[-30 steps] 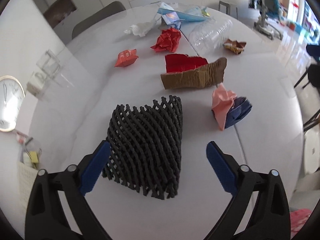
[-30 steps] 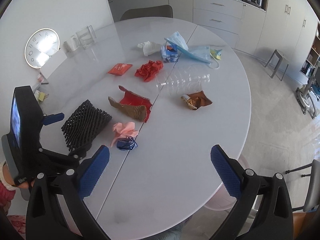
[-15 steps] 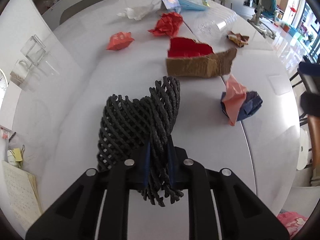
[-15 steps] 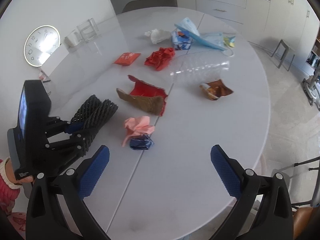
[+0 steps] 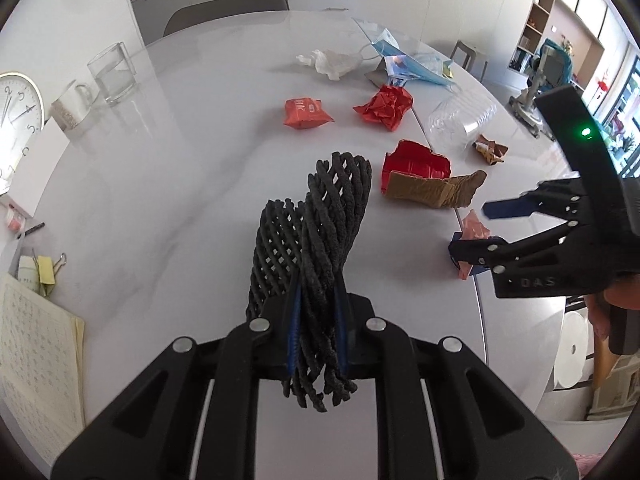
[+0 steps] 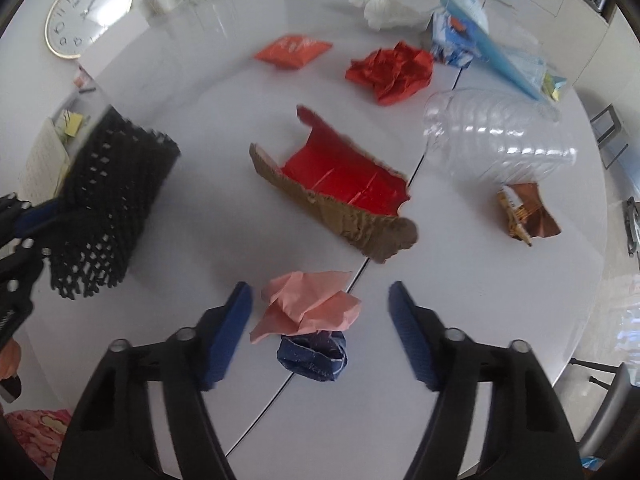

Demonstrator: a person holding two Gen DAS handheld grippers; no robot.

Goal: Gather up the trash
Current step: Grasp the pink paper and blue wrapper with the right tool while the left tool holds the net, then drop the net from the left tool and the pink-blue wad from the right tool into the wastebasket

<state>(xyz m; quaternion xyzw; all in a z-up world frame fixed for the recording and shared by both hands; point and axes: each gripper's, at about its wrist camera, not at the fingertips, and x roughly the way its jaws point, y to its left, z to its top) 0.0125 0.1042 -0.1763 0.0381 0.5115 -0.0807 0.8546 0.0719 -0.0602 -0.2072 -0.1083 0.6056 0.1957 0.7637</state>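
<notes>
My left gripper [image 5: 317, 332] is shut on a black foam net sleeve [image 5: 320, 232] and holds it lifted above the white table [image 5: 160, 184]; the sleeve also shows at the left of the right wrist view [image 6: 108, 204]. My right gripper [image 6: 320, 332] is open, its blue pads on either side of a crumpled pink paper [image 6: 312, 304] with a dark blue wad [image 6: 314, 354] under it. From the left wrist view the right gripper [image 5: 476, 228] is seen at the right, over that pink paper [image 5: 474, 228].
Other trash lies on the table: torn red and brown cardboard [image 6: 340, 196], a clear plastic bottle [image 6: 496, 140], a brown wrapper [image 6: 524, 216], red crumpled paper [image 6: 392, 68], an orange packet [image 6: 292, 50], white tissue [image 6: 384, 6], a blue mask [image 6: 480, 20]. A clock [image 6: 86, 12] and glasses [image 5: 112, 72] stand at the left.
My left gripper closed on the net sleeve and lifted it. My right gripper came down and forward and now brackets the pink paper.
</notes>
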